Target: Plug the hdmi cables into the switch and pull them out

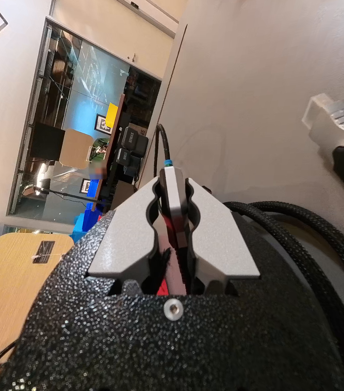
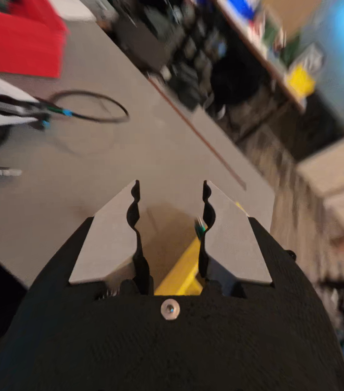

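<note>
In the left wrist view my left gripper (image 1: 173, 182) is shut on a slim silver-grey hdmi switch (image 1: 174, 198), seen edge-on. A thin black cable with a blue collar (image 1: 167, 163) leaves the switch's far end. A thick braided black cable (image 1: 293, 224) coils just right of the gripper. An hdmi plug with a clear cap and a ribbed grey boot (image 1: 336, 124) lies on the grey table (image 1: 251, 105) to the right. The right wrist view is blurred by motion. My right gripper (image 2: 171, 183) is open and empty above the table (image 2: 145, 148). The thin cable's loop (image 2: 95, 105) shows at its far left.
A red bin (image 2: 18, 42) stands at the table's far left in the right wrist view. A yellow bin (image 2: 179, 275) lies below the right fingers. The table's edge (image 2: 198, 135) runs diagonally, with cluttered shelves beyond. A wooden chair seat (image 1: 8, 285) is at the left. There is about 25 centimeters between the tips of the two grippers.
</note>
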`<state>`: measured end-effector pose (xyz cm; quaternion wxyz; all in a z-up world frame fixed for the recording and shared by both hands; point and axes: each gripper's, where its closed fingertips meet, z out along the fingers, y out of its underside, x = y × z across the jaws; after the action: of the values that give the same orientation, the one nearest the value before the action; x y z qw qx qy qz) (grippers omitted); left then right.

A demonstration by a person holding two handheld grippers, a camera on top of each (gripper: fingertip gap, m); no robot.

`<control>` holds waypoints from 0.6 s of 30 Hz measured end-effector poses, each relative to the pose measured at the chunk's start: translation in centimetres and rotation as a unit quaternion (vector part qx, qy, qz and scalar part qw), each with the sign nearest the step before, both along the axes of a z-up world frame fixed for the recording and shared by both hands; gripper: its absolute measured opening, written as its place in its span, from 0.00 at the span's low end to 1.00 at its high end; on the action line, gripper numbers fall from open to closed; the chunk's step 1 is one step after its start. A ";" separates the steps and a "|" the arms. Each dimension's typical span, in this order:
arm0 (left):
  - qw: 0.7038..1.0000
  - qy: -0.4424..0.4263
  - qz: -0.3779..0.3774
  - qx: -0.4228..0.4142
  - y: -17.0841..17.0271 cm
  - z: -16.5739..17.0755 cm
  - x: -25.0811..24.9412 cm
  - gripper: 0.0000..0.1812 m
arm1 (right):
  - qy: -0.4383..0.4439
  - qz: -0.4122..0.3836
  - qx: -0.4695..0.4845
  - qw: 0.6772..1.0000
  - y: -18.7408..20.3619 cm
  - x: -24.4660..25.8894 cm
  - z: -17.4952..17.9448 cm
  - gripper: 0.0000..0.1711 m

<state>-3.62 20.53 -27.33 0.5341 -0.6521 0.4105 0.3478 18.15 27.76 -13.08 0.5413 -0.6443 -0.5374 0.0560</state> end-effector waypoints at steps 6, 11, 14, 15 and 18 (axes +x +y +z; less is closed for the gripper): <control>0.999 -0.024 -0.049 0.000 -0.5 0.1 1.4 0.11 | -0.160 0.271 0.218 0.924 -5.9 -14.7 -8.7 0.31; 0.995 -0.055 -0.087 -0.004 -0.8 0.3 2.1 0.11 | -0.240 0.360 0.273 0.859 -5.2 -21.0 -15.1 0.30; 0.991 -0.077 -0.105 -0.006 -1.0 0.4 2.5 0.11 | -0.247 0.372 0.288 0.847 -4.8 -22.6 -15.8 0.13; 0.991 -0.088 -0.097 0.002 -1.0 0.8 2.2 0.12 | -0.251 0.376 0.284 0.846 -4.8 -22.7 -16.0 0.07; 0.991 -0.129 -0.042 0.001 -0.4 1.2 1.0 0.39 | -0.248 0.380 0.269 0.850 -4.8 -22.5 -16.0 0.06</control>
<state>-2.65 20.16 -26.12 0.5974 -0.6730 0.3652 0.2385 -4.34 22.95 -29.09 0.4789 -0.2113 -0.8505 -0.0514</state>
